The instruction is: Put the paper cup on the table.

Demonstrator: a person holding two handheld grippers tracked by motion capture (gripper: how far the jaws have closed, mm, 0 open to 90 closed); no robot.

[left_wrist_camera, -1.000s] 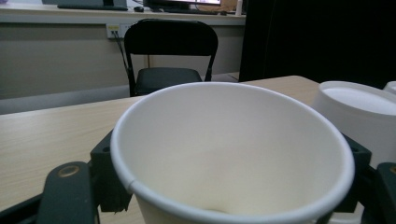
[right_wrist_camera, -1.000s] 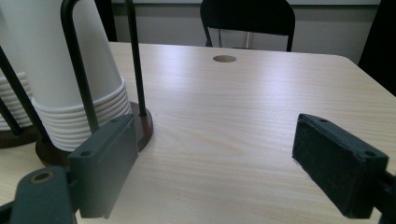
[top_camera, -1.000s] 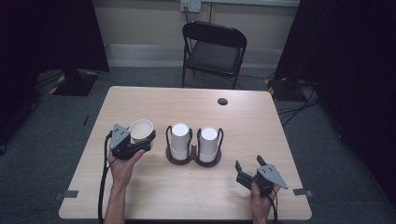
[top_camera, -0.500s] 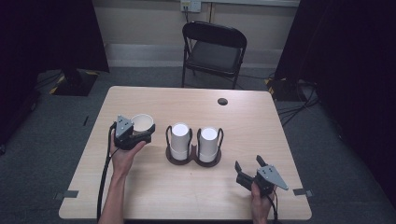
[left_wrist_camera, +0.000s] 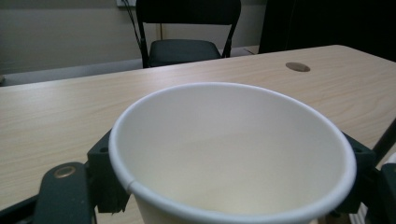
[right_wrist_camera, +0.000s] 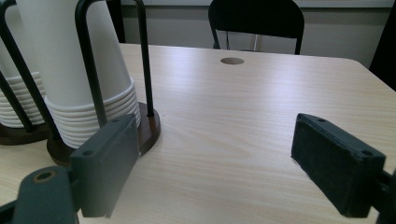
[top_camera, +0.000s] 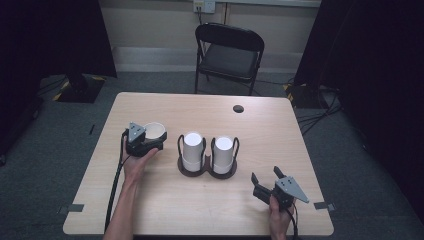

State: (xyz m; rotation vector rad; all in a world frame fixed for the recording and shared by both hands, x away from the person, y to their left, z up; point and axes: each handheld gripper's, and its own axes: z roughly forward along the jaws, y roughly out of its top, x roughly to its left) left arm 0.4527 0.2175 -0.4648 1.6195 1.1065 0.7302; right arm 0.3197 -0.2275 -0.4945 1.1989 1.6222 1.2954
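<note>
A white paper cup (top_camera: 154, 130), mouth up, sits between the jaws of my left gripper (top_camera: 157, 137) at the table's left. In the left gripper view the cup (left_wrist_camera: 233, 154) rises between the jaws of that gripper (left_wrist_camera: 233, 186), and both pads lie against its wall. These jaws have just been opening, with the cup still between them. Whether the cup's base touches the table I cannot tell. My right gripper (top_camera: 265, 175) rests near the front right edge, open and holding nothing. In its own view the right gripper (right_wrist_camera: 215, 140) points past the cup rack (right_wrist_camera: 147, 128).
A dark two-place rack (top_camera: 207, 172) holds two stacks of upturned white cups (top_camera: 192, 147) at the table's middle. A round cable hole (top_camera: 238, 108) lies at the back right. A black folding chair (top_camera: 229, 55) stands beyond the far edge.
My left hand has carried the cup a little farther from the person and lower, toward the tabletop. The right hand has stayed still.
</note>
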